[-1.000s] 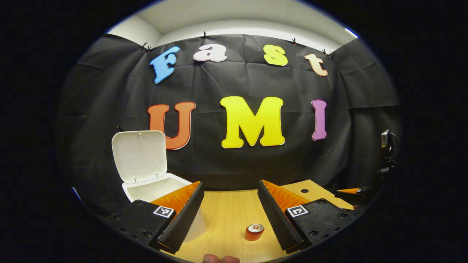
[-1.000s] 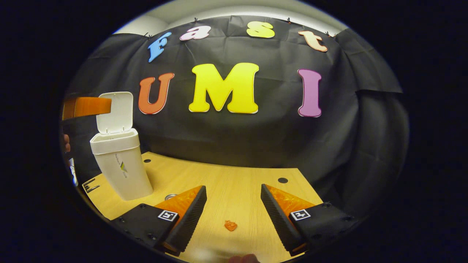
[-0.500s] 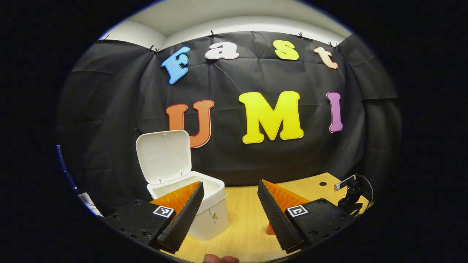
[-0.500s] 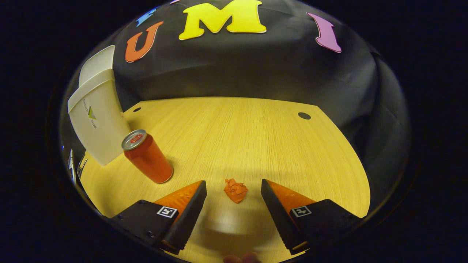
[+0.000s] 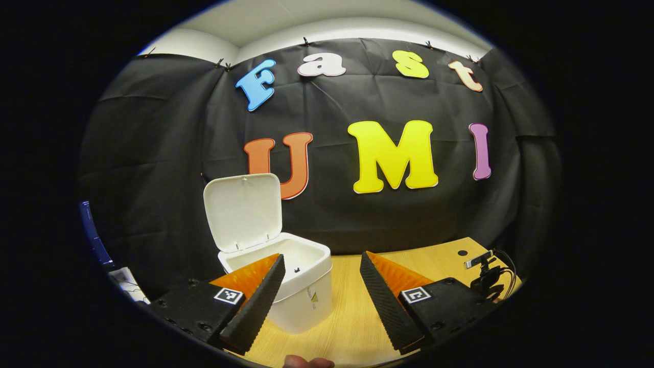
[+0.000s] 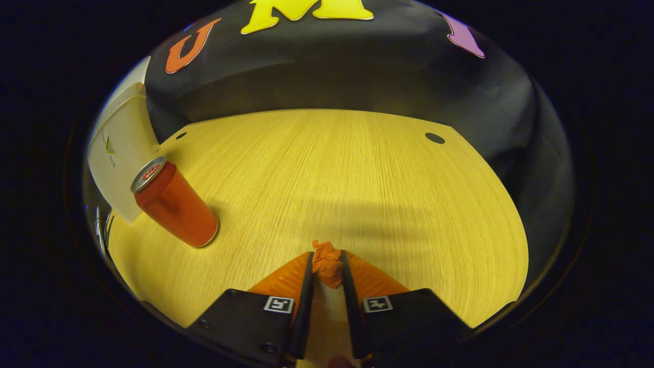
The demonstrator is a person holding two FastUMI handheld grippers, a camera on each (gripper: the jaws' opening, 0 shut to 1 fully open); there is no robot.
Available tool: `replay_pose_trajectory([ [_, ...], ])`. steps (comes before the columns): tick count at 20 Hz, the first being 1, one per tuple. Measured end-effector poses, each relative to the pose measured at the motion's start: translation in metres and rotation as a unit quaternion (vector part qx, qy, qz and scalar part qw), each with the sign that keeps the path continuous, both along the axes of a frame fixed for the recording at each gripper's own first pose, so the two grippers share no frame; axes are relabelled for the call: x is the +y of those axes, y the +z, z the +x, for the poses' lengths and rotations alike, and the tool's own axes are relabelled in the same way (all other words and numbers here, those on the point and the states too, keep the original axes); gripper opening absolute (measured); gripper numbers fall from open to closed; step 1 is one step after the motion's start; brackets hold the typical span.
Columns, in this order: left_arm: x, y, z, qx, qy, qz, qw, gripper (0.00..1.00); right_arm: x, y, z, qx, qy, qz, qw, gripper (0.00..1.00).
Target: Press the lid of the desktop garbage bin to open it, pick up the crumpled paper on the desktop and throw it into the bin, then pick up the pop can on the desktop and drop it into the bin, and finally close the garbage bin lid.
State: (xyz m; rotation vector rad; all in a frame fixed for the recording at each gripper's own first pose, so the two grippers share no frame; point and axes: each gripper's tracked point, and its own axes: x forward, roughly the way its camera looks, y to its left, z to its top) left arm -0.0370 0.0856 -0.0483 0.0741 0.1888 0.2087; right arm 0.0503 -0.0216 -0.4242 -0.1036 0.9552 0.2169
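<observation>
At the left of the desk (image 6: 357, 168), your bin (image 5: 301, 291) stands with its lid (image 5: 242, 212) tipped up and back; your left gripper (image 5: 322, 276) hangs just in front of it, fingers spread wide with nothing between them. The pop can (image 6: 173, 204) stands upright just beside the bin. Further right, your right gripper (image 6: 327, 268) has both fingers pinched on the crumpled paper (image 6: 327, 263), low at the desk.

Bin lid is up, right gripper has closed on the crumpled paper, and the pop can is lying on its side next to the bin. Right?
Not quite: the pop can stands upright on the desk beside the bin, as the right gripper view shows. The lid is up, and the right gripper has closed on the crumpled paper.
</observation>
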Motion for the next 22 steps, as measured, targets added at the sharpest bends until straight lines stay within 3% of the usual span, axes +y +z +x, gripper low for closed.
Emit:
replay_pose_trajectory([
  [1, 0.001, 0.002, -0.001, -0.002, 0.000, 0.000, 1.000, 0.96, 0.000, -0.001, 0.000, 0.002, -0.004, -0.005, 1.000, 0.34],
  [3, 0.001, 0.001, -0.001, -0.002, -0.001, 0.000, 1.000, 0.96, 0.005, 0.001, -0.002, 0.010, -0.002, 0.008, 1.000, 0.18],
  [4, 0.001, 0.002, -0.001, -0.003, -0.002, -0.001, 1.000, 0.96, 0.006, 0.003, -0.001, 0.009, 0.000, 0.011, 1.000, 0.18],
  [5, 0.002, 0.002, -0.002, -0.003, -0.002, -0.002, 1.000, 0.96, 0.007, 0.007, -0.002, 0.008, -0.005, 0.015, 1.000, 0.08],
  [8, 0.003, 0.000, -0.005, -0.003, -0.006, -0.013, 1.000, 0.96, 0.002, 0.036, 0.007, -0.020, -0.039, 0.025, 0.999, 0.09],
  [12, -0.001, -0.001, -0.005, -0.009, -0.025, -0.020, 0.999, 0.96, 0.013, 0.121, 0.032, -0.080, -0.041, 0.055, 0.994, 0.08],
  [18, 0.002, -0.008, -0.009, -0.007, -0.033, -0.016, 0.999, 0.96, 0.054, 0.212, 0.057, -0.153, -0.011, 0.095, 0.984, 0.08],
  [22, 0.022, -0.010, -0.014, -0.008, -0.018, -0.008, 1.000, 0.96, 0.131, 0.311, 0.085, -0.241, 0.054, 0.130, 0.960, 0.08],
])
